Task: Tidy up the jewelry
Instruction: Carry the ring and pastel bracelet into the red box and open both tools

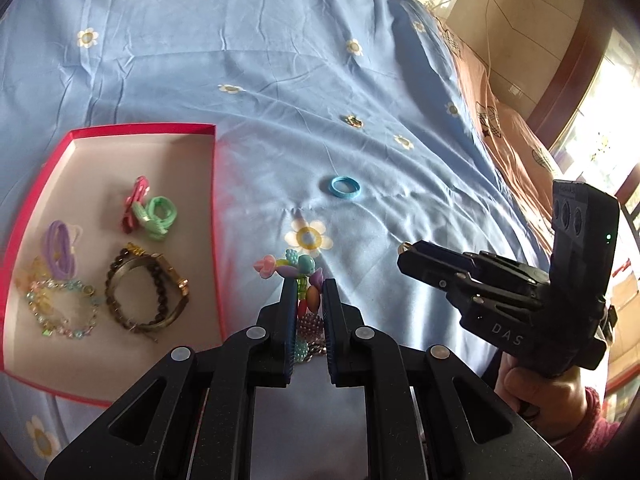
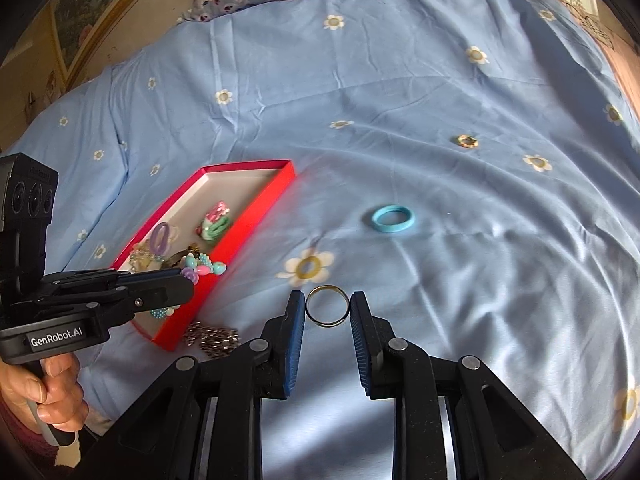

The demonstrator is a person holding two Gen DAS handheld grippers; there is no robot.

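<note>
While pinching a colourful bead bracelet (image 1: 298, 276) at lower centre, left gripper (image 1: 306, 292) nearly shut | right gripper (image 2: 327, 312) clamping a thin metal ring (image 2: 327, 306) by its rim, lower centre | red tray (image 2: 244, 216) centre-left | risk: ring twisting out of the edge-on grip; dangling beads snagging the tray wall | blue band (image 2: 393, 219) loose on bedsheet (image 2: 440, 100), centre.

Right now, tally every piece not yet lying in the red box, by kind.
Rings: 2 (gold ring in the right claw; small ring-like piece on the sheet)
Hair ties: 1 (blue hair tie on the sheet)
Bead strands: 1 (colourful bead strand in the left claw)
Total: 4
</note>
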